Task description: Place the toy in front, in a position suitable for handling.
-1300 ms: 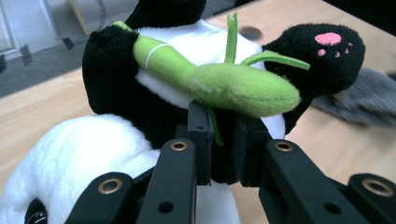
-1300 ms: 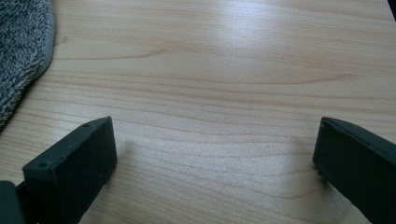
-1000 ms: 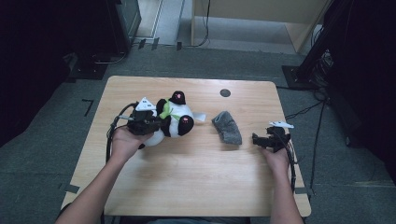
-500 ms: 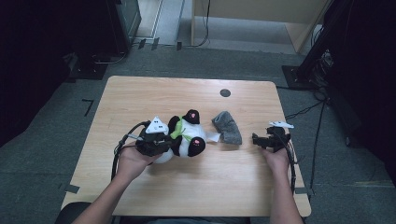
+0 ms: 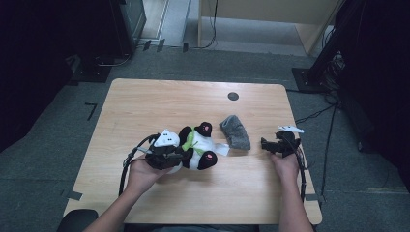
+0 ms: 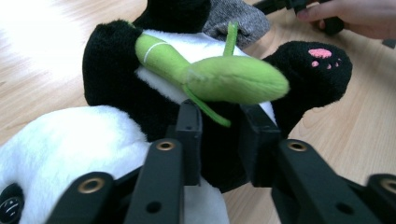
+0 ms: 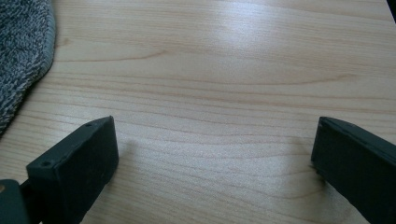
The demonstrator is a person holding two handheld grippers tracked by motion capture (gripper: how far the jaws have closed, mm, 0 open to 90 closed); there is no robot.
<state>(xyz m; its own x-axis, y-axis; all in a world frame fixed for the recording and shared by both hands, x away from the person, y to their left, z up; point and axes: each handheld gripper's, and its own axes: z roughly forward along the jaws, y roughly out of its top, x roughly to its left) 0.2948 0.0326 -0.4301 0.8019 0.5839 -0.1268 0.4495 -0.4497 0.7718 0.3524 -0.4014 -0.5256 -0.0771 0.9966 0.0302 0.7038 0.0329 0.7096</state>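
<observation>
Left hand-held gripper [image 6: 219, 135] grasps the soft, light panda toy [image 5: 196, 147] at its squashy belly; right hand-held gripper [image 7: 215, 154] released over the tabletop [image 7: 224, 56]

The left gripper [image 5: 181, 153] has carried the plush panda [image 5: 198, 145] nearer the person.

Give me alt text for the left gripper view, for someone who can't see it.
The left gripper is clamped on the dark middle of a black-and-white plush panda lying on a wooden table, with a green stuffed leaf across its chest. Behind the panda lie a grey cloth and a hand holding the other gripper.
</observation>
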